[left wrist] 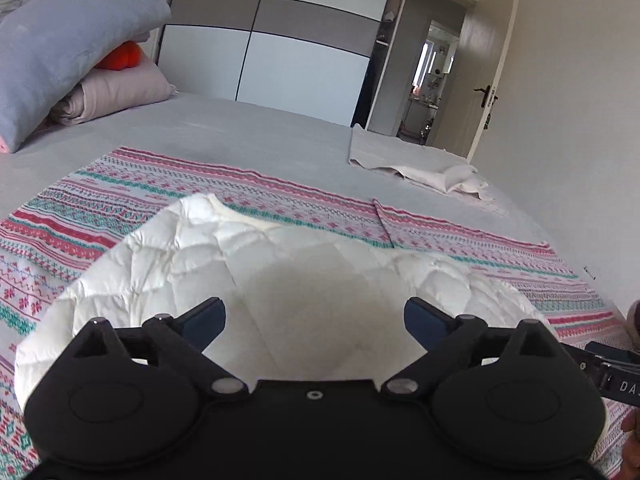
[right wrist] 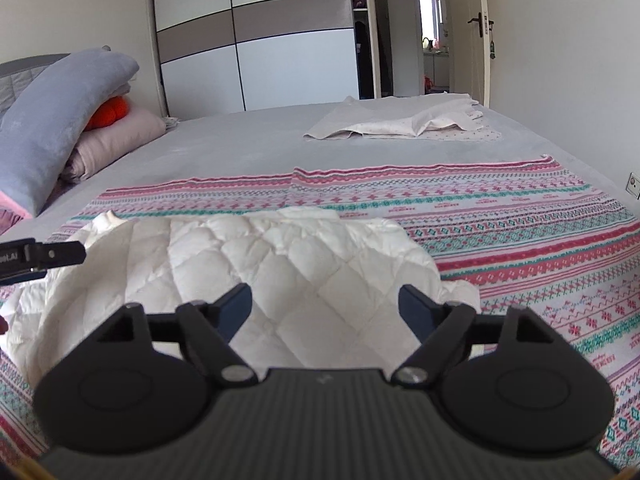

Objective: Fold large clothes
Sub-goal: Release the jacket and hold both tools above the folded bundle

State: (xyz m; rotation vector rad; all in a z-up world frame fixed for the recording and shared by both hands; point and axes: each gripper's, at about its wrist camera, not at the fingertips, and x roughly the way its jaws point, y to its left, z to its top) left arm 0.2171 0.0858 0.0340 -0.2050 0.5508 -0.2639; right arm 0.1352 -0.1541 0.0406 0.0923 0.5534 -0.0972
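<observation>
Jaws wide on my left gripper (left wrist: 315, 317) and right gripper (right wrist: 325, 307), nothing between them. White quilted garment (right wrist: 256, 264) lies bunched on the patterned blanket (right wrist: 520, 232) on the bed (right wrist: 240, 136), just beyond both.

My right tongs (right wrist: 325, 308) hang spread and empty above the white quilted garment (right wrist: 256, 264), which lies on the patterned blanket (right wrist: 520, 232).

Two grippers are seen: the left gripper (left wrist: 315, 320) and the right gripper (right wrist: 325, 306). One white quilted blanket (right wrist: 256, 264) is counted, one patterned striped cover (right wrist: 520, 232), and one pale cloth (right wrist: 400, 122). One grey pillow (right wrist: 60, 108), one rolled pink blanket (right wrist: 120, 140) and one orange item (right wrist: 108, 112) are counted.
</observation>
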